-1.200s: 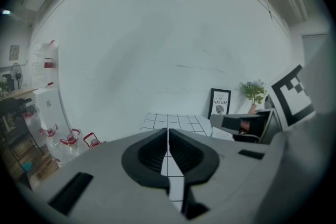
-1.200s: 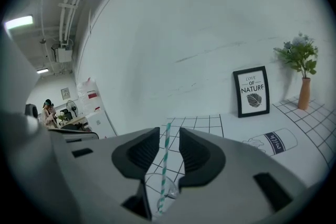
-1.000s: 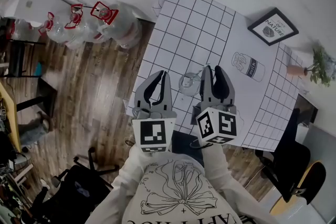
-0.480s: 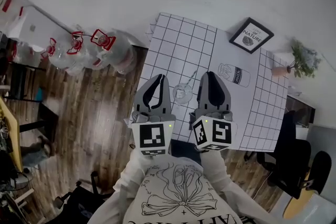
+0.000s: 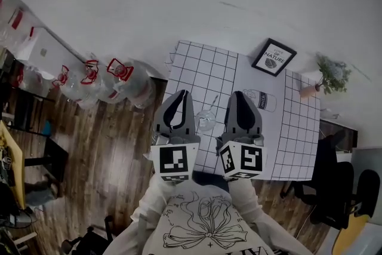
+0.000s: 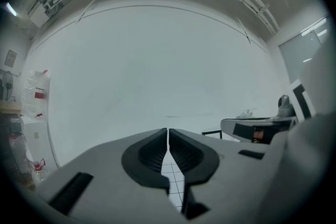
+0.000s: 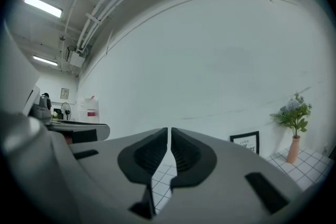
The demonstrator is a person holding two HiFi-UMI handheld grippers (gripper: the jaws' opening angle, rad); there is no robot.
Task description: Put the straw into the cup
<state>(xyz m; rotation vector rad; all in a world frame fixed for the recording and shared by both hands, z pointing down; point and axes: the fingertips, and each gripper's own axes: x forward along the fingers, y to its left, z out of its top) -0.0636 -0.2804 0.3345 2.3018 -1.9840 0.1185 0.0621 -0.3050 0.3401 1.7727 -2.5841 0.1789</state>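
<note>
Currently, the left gripper [image 5: 181,94] and right gripper [image 5: 239,94] are held closed and empty. The cup [image 5: 206,121] is seen on the table [image 5: 197,65] between them, with the straw [image 5: 213,103] tilted in it.

Cup [image 5: 205,122] on table [image 5: 197,68] (straw [image 5: 213,102] inside), frame [image 5: 274,57] behind

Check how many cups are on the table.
1: a clear cup on the gridded tablecloth, between the left gripper and right gripper. The grippers cover part of it, so another could be hidden.
</note>
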